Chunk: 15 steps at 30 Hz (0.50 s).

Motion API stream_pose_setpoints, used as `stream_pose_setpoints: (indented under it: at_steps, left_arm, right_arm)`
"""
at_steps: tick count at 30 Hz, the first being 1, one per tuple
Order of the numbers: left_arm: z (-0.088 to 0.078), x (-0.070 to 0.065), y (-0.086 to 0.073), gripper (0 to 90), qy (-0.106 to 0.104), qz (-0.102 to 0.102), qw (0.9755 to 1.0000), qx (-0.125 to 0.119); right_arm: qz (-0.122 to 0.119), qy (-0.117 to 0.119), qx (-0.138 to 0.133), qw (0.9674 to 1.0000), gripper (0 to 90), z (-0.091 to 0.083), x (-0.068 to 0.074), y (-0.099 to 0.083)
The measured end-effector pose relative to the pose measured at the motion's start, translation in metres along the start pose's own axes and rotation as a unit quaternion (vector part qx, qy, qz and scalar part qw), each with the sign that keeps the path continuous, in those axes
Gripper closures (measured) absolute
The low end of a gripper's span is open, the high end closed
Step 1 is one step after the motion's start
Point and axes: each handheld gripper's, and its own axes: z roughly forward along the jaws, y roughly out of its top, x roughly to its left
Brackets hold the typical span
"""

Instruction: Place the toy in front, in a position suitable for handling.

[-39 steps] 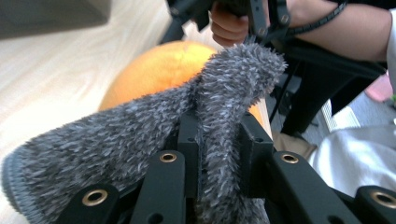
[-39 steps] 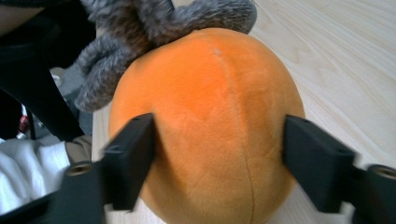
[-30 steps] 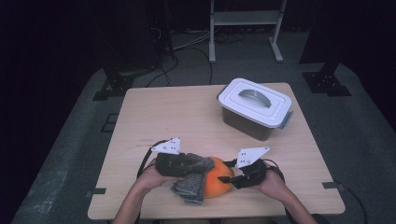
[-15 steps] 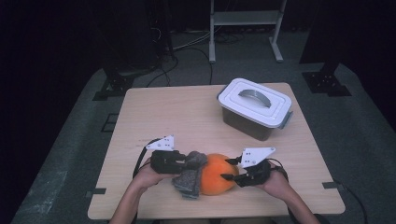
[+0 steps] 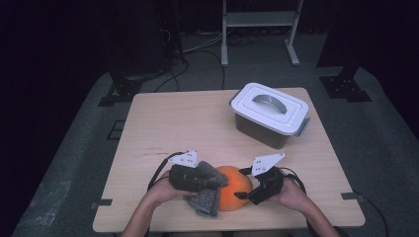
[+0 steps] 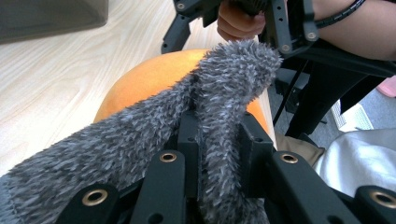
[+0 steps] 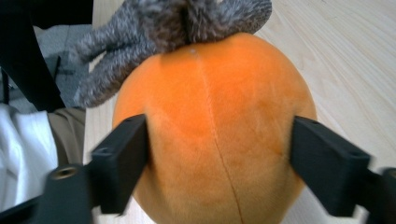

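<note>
Left claw (image 5: 210, 181) is pinching the grey cloth (image 6: 140, 135) against the orange ball (image 7: 210, 126) while right claw (image 7: 217, 154), jaws just opening, is straddling the ball ungripped; next, likely regrip.

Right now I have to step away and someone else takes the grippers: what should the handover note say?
Left gripper: shut on the grey fuzzy cloth, which lies against the orange plush ball.
Right gripper: jaws have just been opening; they straddle the ball, no visible squeeze.
Ball sits at the table's near edge; the lidded white box stands behind, closed.
Done: cloth gripped.
Left: probably wiping or wrapping the ball.
</note>
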Motion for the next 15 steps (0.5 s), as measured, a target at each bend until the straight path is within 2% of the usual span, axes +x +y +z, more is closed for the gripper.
stream_pose_setpoints:
  at_steps: [3, 7, 10, 12, 15]
  left_arm:
    - [-0.003, 0.002, -0.003, 74.1, 0.004, 0.004, 1.0, 0.005]
    - [-0.01, 0.009, -0.011, 74.1, 0.013, -0.002, 0.9998, 0.012]
    - [-0.017, 0.016, -0.02, 74.0, 0.026, -0.016, 0.9994, 0.017]
    - [-0.02, 0.019, -0.023, 74.1, 0.024, -0.026, 0.9993, 0.008]
    - [-0.02, 0.018, -0.019, 74.1, 0.021, -0.023, 0.9995, -0.01]
  right_arm:
    - [-0.009, -0.001, 0.0, 1.0, 32.7, -0.005, -0.001, -0.001]
    - [-0.003, -0.003, -0.002, 1.0, 33.8, -0.006, -0.003, -0.004]
    - [0.004, -0.001, -0.004, 1.0, 33.7, -0.007, -0.005, -0.006]
    - [0.008, -0.002, -0.004, 1.0, 33.7, -0.008, -0.006, -0.007]
    - [0.0, -0.006, -0.005, 1.0, 34.2, -0.007, -0.004, -0.005]
